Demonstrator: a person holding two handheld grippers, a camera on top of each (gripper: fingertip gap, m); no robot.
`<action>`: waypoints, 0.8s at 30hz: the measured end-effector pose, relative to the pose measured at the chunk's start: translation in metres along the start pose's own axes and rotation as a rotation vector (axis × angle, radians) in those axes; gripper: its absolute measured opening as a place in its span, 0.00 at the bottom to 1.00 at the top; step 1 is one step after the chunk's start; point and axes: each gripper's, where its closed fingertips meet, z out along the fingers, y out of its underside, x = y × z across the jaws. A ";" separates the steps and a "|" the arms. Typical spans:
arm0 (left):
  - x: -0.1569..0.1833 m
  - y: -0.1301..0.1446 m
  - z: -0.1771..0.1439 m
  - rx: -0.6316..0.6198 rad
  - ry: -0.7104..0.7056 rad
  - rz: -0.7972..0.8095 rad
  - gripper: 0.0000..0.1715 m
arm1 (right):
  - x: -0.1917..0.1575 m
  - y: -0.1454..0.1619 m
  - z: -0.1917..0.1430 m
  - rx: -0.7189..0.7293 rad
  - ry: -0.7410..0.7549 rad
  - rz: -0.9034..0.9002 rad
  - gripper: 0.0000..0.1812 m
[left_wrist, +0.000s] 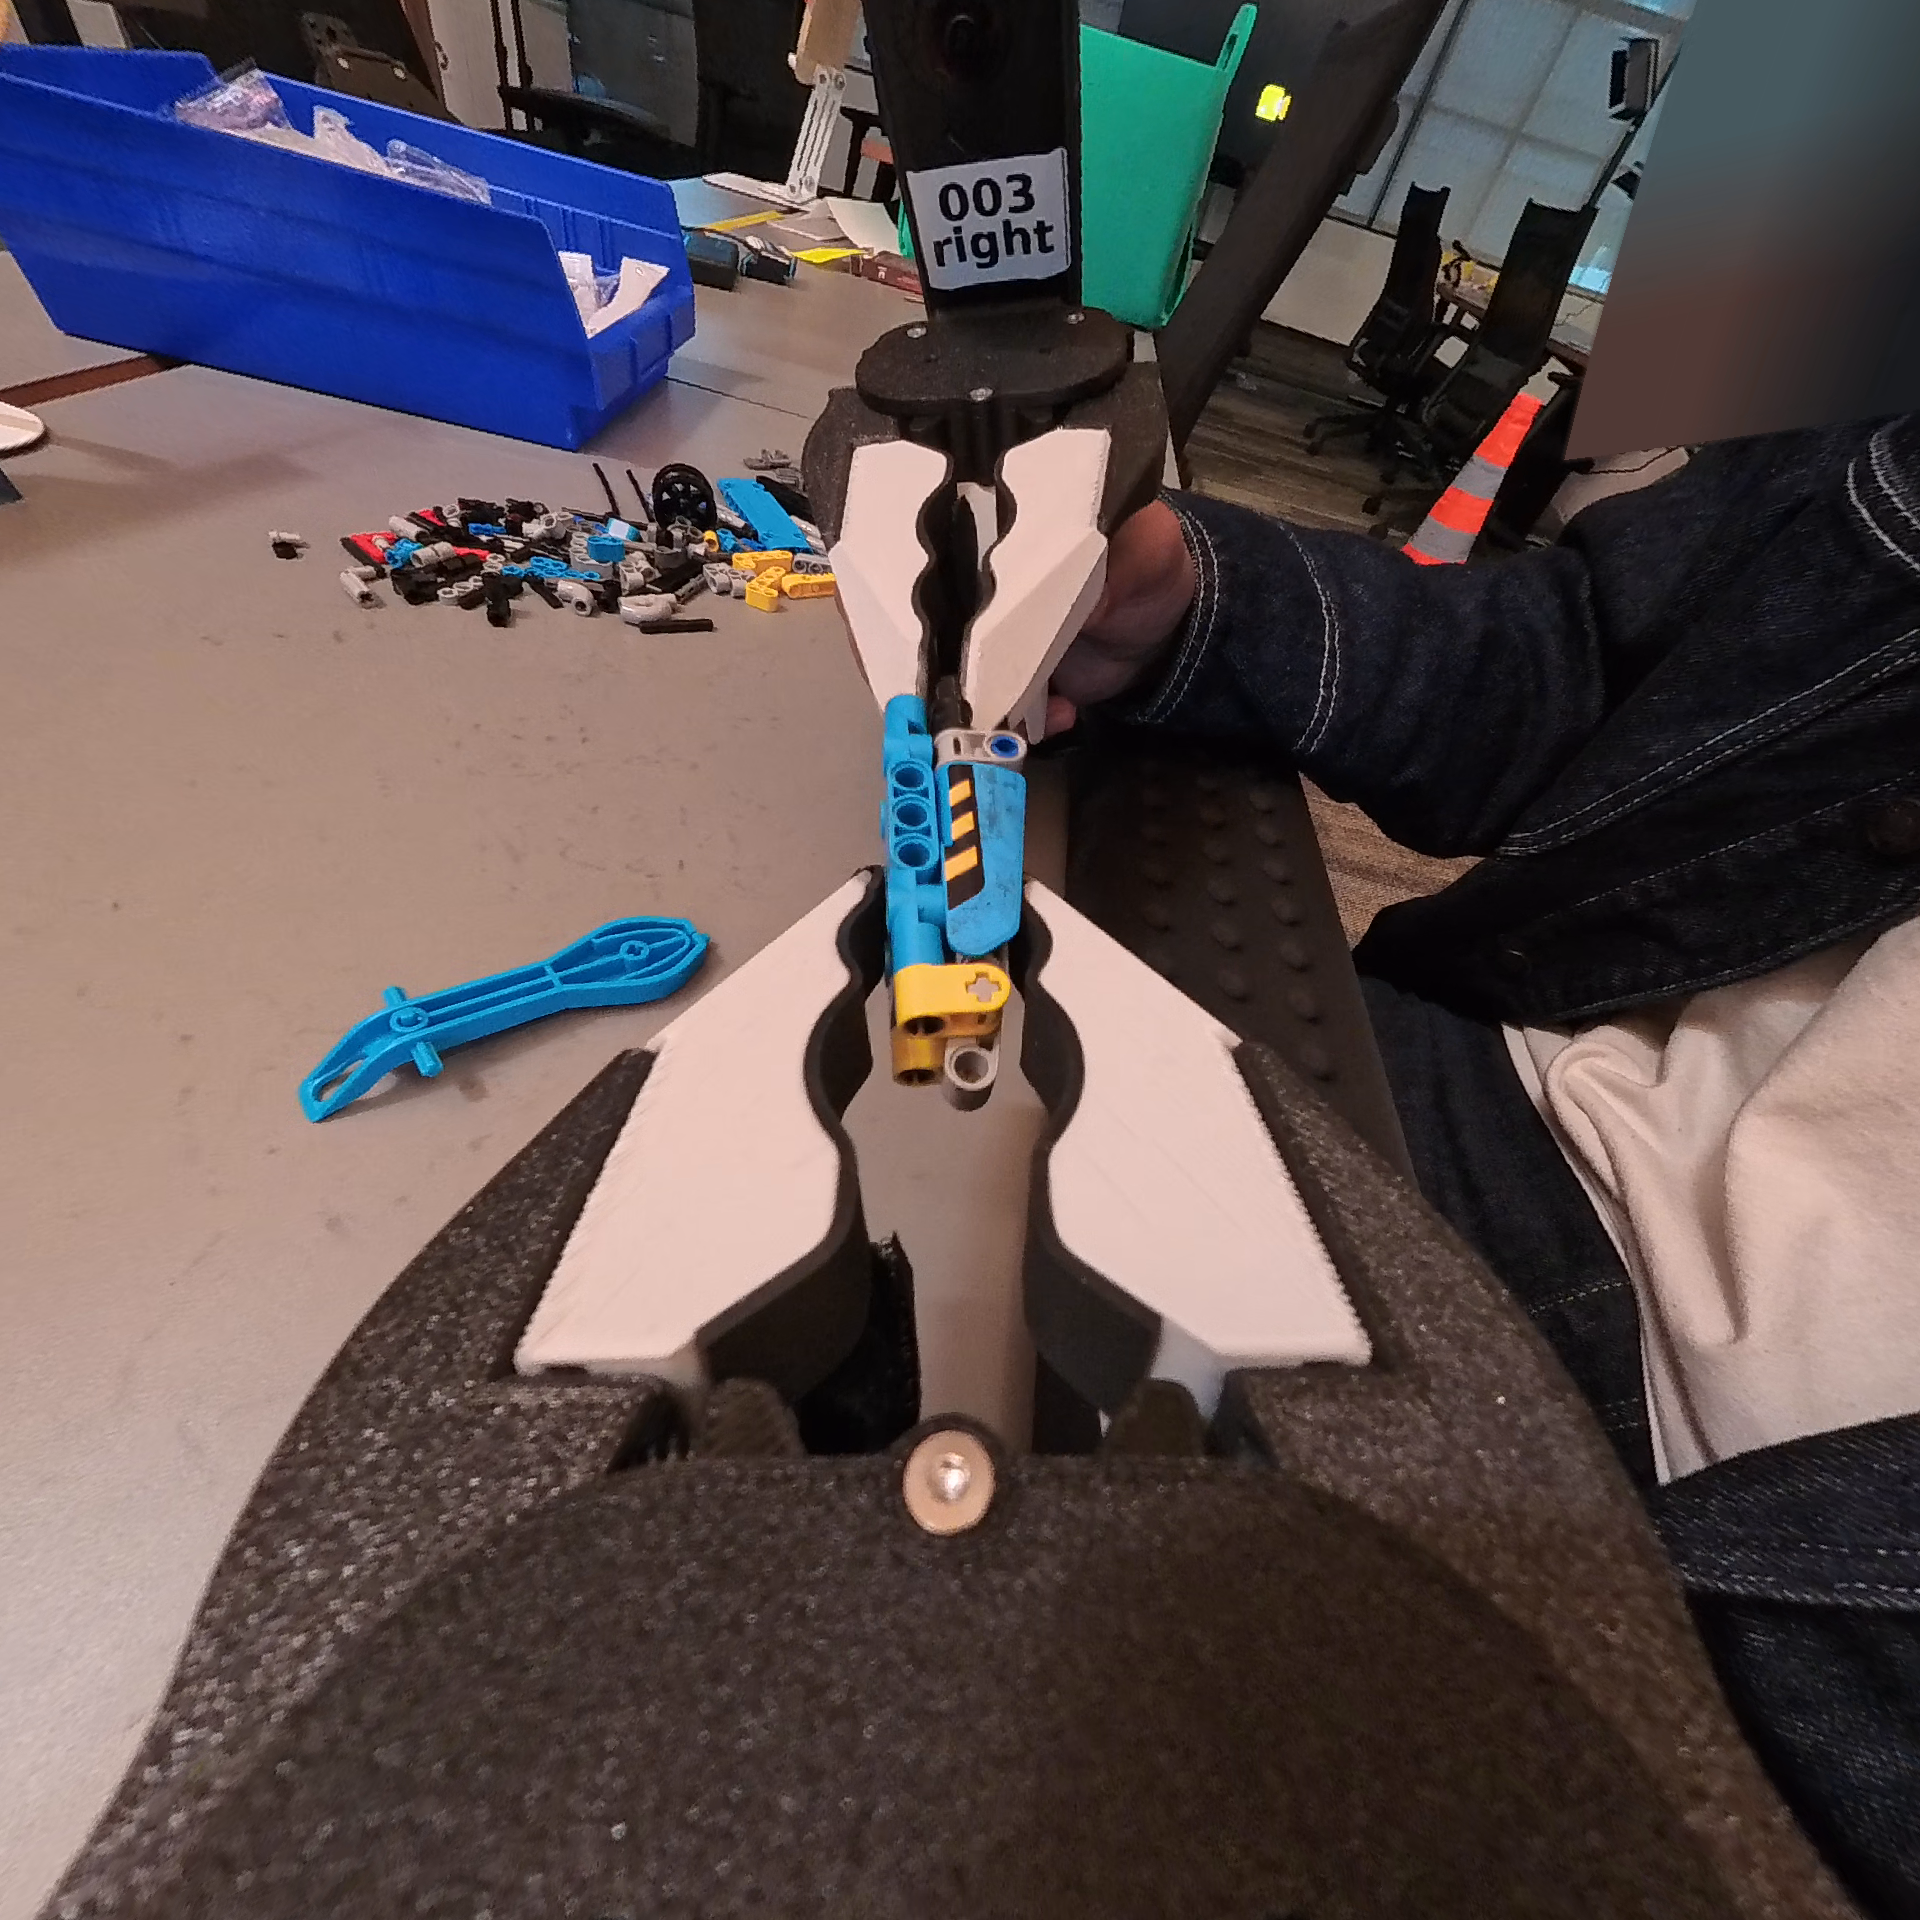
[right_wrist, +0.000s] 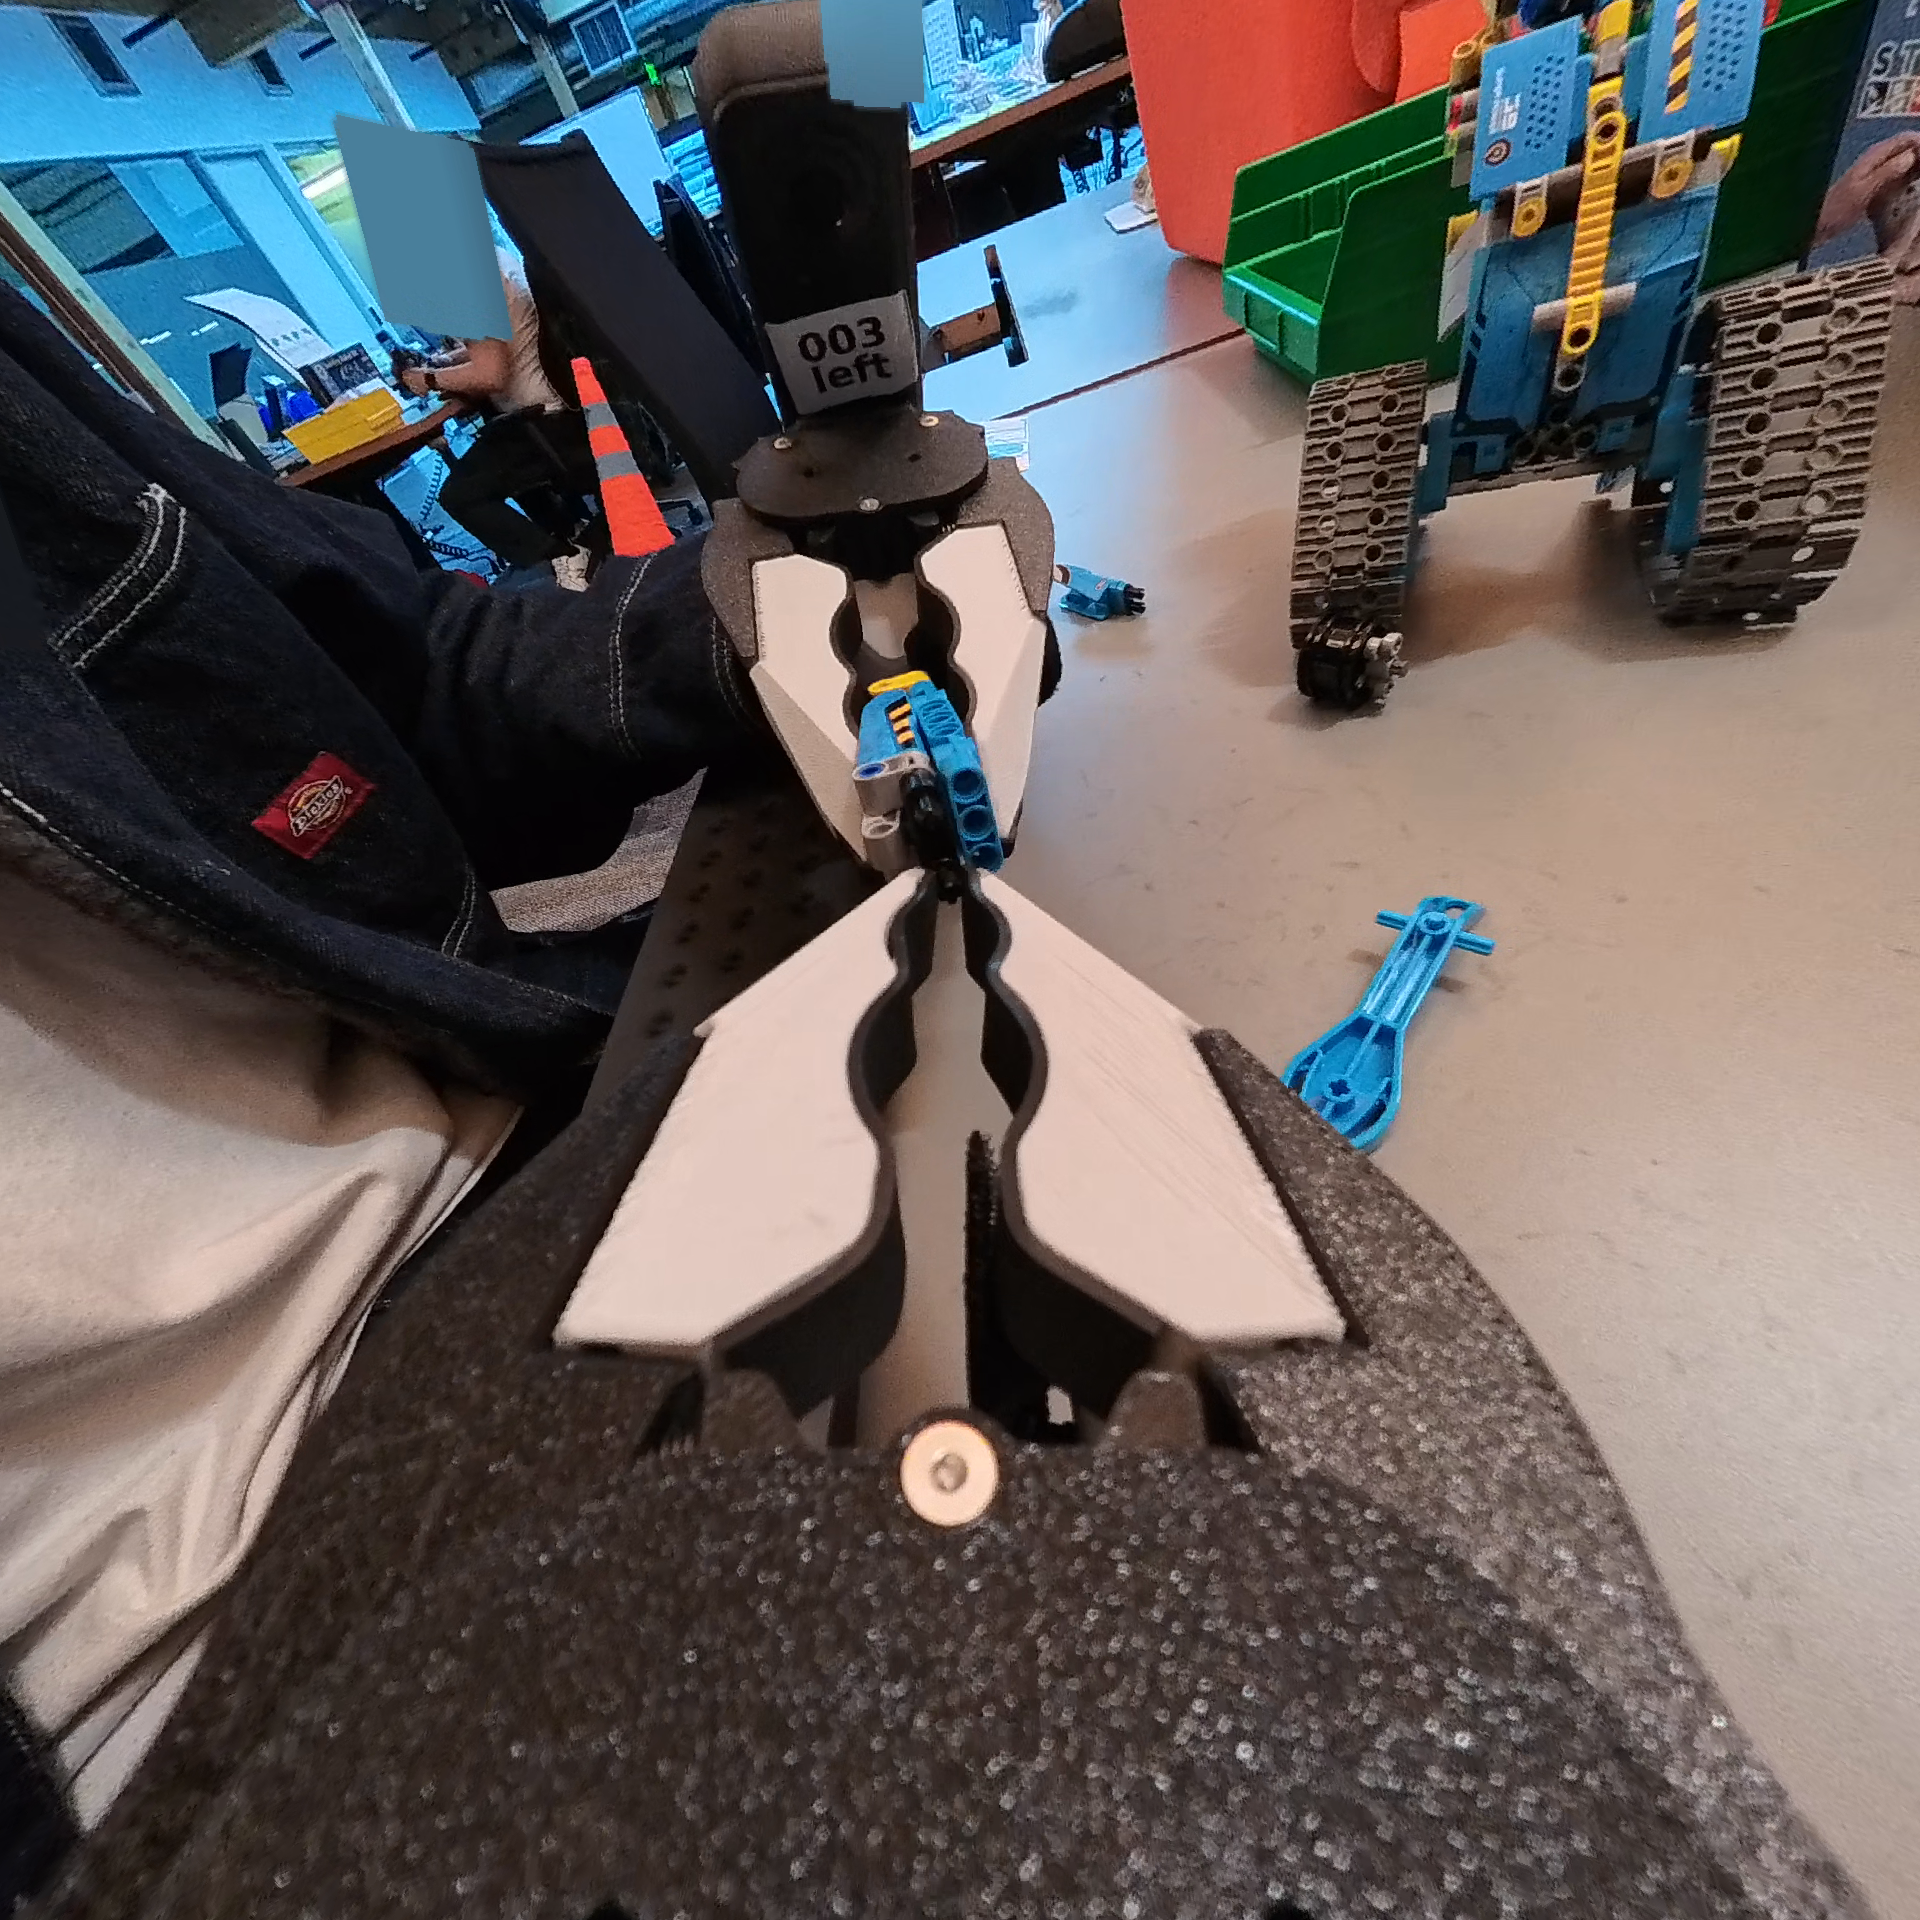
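Note:
A small brick assembly (left_wrist: 914, 821) of blue beams, a striped blue panel and yellow and grey connectors is held in the air between both grippers, over the table's near edge. My left gripper (left_wrist: 951, 894) is shut on its yellow end. In the right wrist view the left gripper (right_wrist: 930, 821) faces me, holding the assembly (right_wrist: 971, 790). My right gripper (right_wrist: 945, 888) is shut on a black pin (right_wrist: 925, 821) that sticks out of the assembly's other end. In the left wrist view the right gripper (left_wrist: 956, 712) points at me from the far side.
A blue lever-shaped tool (left_wrist: 499, 997) (right_wrist: 1371, 1029) lies on the grey table. A pile of loose parts (left_wrist: 582, 551) and a blue bin (left_wrist: 343, 281) sit farther back. A tracked brick vehicle (right_wrist: 1579, 364), a green bin (right_wrist: 1330, 270) and a small blue piece (right_wrist: 1096, 597) stand on the other side. A person's dark sleeve (left_wrist: 1455, 665) is close by. Less than 4 cm separates the two grippers' tips.

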 end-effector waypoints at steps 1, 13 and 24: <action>0.000 -0.001 0.000 0.007 0.000 0.002 0.13 | 0.000 0.001 0.001 -0.006 -0.003 0.001 0.02; 0.003 -0.002 -0.002 0.008 0.016 0.008 0.13 | -0.005 -0.019 -0.011 0.108 0.013 -0.051 0.07; 0.006 0.001 0.001 -0.013 0.027 0.012 0.13 | -0.009 -0.003 0.003 0.009 0.013 -0.105 0.03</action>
